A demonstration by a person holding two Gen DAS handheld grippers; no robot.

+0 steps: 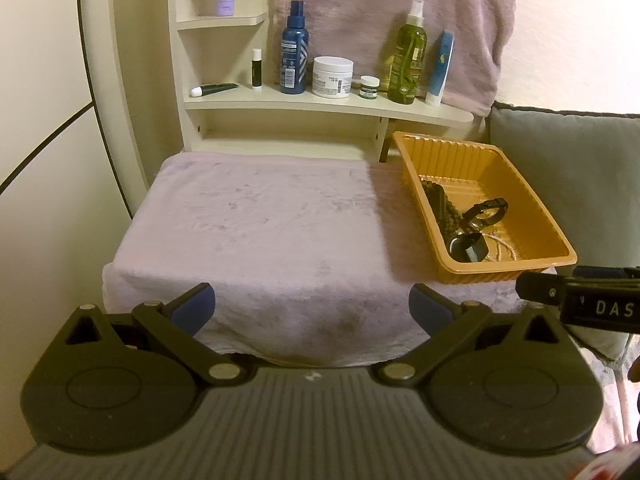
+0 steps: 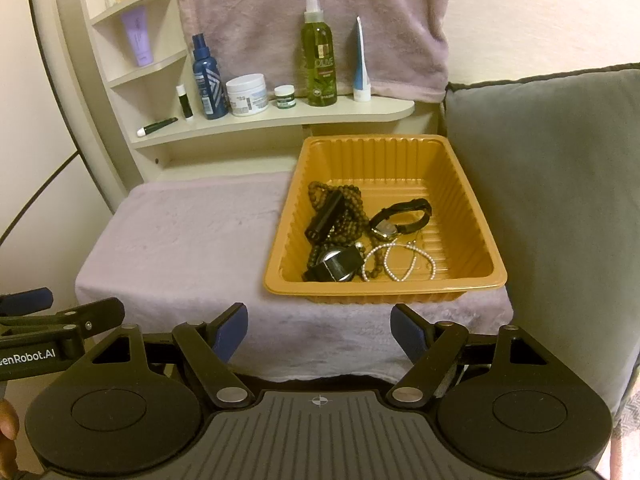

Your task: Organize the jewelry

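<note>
We hold both grippers wide open and empty at the lower frame, the right gripper (image 2: 319, 330) nearer the orange tray (image 2: 280, 236) of tangled jewelry (image 2: 352, 236) just ahead, the left gripper (image 1: 312, 308) facing bare tabletop (image 1: 260, 220).

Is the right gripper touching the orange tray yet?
Apart. The right wrist view shows the open right gripper short of the tray, with a strip of pink towel between its fingertips and the tray's near wall.
</note>
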